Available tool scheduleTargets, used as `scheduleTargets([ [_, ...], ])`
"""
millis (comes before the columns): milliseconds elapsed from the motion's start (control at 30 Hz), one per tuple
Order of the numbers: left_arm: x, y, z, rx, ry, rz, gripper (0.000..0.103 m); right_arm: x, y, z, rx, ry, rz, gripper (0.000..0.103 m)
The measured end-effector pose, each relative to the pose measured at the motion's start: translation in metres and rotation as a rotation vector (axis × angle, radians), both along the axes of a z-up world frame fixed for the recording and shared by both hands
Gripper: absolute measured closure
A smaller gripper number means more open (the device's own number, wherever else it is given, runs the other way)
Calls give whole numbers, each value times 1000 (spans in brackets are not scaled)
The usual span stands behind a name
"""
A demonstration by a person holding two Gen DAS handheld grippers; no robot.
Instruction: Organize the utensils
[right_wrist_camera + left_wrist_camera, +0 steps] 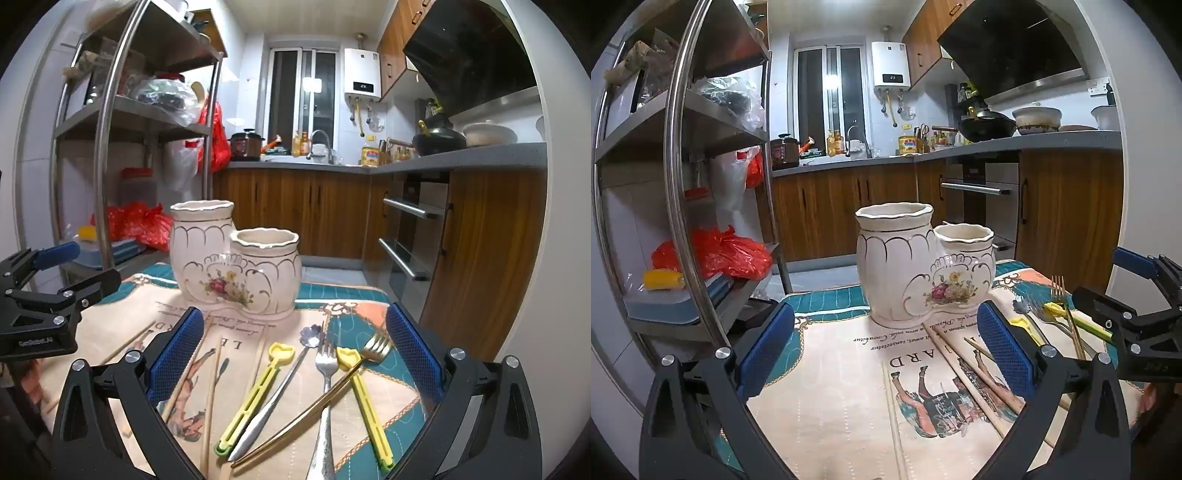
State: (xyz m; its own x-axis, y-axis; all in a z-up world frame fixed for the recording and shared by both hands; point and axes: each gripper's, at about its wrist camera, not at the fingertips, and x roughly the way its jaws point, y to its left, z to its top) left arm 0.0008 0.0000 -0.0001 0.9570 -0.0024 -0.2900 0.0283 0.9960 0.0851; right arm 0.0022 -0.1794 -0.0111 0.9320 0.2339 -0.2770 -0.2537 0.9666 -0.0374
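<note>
A white ceramic two-cup utensil holder (916, 266) with a flower print stands on the table; it also shows in the right wrist view (236, 262). Both cups look empty. Wooden chopsticks (964, 373) lie in front of my open left gripper (886, 350). My open right gripper (295, 354) hovers over a gold fork (332, 387), a silver fork (325, 391), a flower-ended spoon (284, 380) and two yellow clips (255, 391). Chopsticks (210, 398) lie to their left. Each gripper shows at the edge of the other's view.
A patterned cloth (831, 387) covers the table. A steel shelf rack (683, 184) with red bags stands to the left. Wooden kitchen cabinets (314, 214) and an oven (410, 236) stand beyond the table.
</note>
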Motion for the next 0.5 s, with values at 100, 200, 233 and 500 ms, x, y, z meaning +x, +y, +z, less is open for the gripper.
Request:
scheduleTargets([
  [100,-1,0,0,-2,-7,-2,5,1,0,0,-2,5,1,5],
  [200,0,-1,0,3,-2,-1,5,1,0,1,0,6,-1,5],
  [233,0,-1,0,5,-2,-2,5,1,0,1,0,6,0,5],
  [500,-2,-1,-1,-5,-1,-2,5,1,-1,-2,6,9,1,5],
])
